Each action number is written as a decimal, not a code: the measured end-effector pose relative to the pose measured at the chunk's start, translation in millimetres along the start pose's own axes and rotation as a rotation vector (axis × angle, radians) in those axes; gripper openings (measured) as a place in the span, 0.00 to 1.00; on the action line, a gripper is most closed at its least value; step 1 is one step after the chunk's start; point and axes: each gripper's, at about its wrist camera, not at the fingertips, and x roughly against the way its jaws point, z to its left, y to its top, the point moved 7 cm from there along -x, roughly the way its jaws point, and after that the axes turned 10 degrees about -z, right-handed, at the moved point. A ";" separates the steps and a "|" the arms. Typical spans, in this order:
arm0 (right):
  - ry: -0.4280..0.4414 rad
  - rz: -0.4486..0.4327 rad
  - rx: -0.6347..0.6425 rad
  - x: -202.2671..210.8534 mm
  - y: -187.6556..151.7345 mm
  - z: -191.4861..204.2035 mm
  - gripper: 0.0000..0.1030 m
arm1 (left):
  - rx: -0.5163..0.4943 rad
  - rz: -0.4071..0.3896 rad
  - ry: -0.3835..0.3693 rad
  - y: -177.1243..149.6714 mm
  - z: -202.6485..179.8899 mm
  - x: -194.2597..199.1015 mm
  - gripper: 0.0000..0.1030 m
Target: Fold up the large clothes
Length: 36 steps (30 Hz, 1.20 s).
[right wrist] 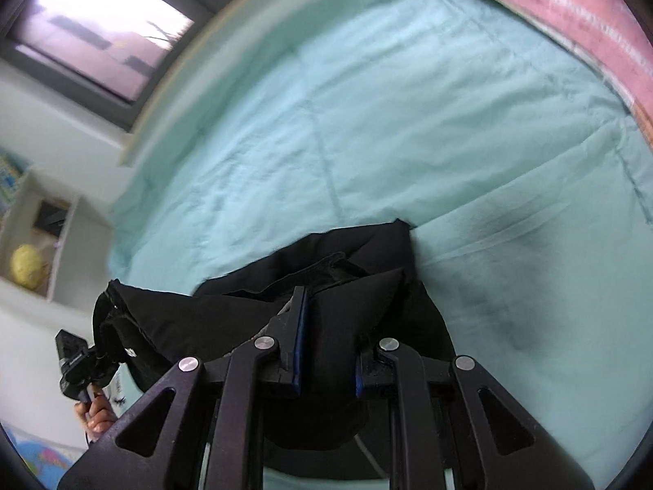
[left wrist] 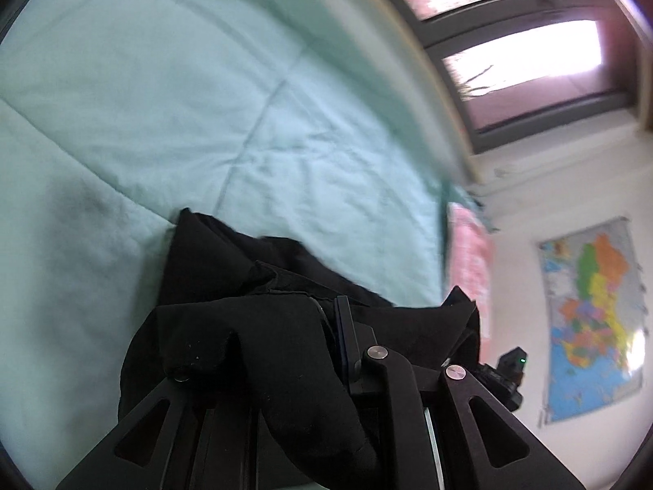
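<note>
Black garment (left wrist: pixel 228 269) (matte, heavy fabric), bunched and creased, lifted at one edge, the rest trailing onto a pale green quilted bed (left wrist: pixel 163 102).

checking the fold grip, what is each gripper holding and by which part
Both hold the black garment: the left gripper and the right gripper are each shut on a bunched fold of its edge, lifted over the green bedspread. Which part cannot be told.

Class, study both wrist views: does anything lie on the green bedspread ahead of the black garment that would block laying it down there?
Nothing visible does. Both the left gripper and right gripper already clamp the black garment, and the green bedspread ahead looks bare. The pink fabric lies only along its far edge.
</note>
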 end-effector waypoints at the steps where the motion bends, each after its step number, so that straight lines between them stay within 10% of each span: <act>1: -0.024 0.017 -0.011 -17.7 0.5 -5.7 0.21 | 0.015 0.020 0.030 2.1 12.5 -19.7 0.15; 9: -0.154 0.141 0.020 -115.0 -23.5 -34.8 0.20 | 0.051 0.147 0.116 -18.5 70.3 -102.9 0.16; 15: -0.158 0.155 0.021 -128.9 -28.8 -41.4 0.20 | 0.127 0.196 0.048 -21.7 80.9 -107.1 0.17; 18: -0.140 0.166 0.012 -115.4 -24.4 -35.2 0.22 | 0.094 0.258 -0.072 -19.7 52.9 -79.2 0.31; 22: -0.037 0.153 0.007 -71.5 -12.2 -18.5 0.31 | 0.026 0.219 -0.240 -5.3 6.7 -5.3 0.81; 24: 0.033 0.154 -0.008 -43.8 -8.2 -11.0 0.36 | -0.037 0.143 -0.247 5.4 -7.4 32.4 0.81; 29: 0.072 0.108 -0.029 6.9 -8.7 -8.7 0.64 | -0.140 0.058 -0.161 12.3 -15.5 67.3 0.82; 36: -0.066 0.066 0.158 -13.2 -1.6 -4.8 0.68 | -0.155 0.052 0.151 18.3 28.5 0.3 0.81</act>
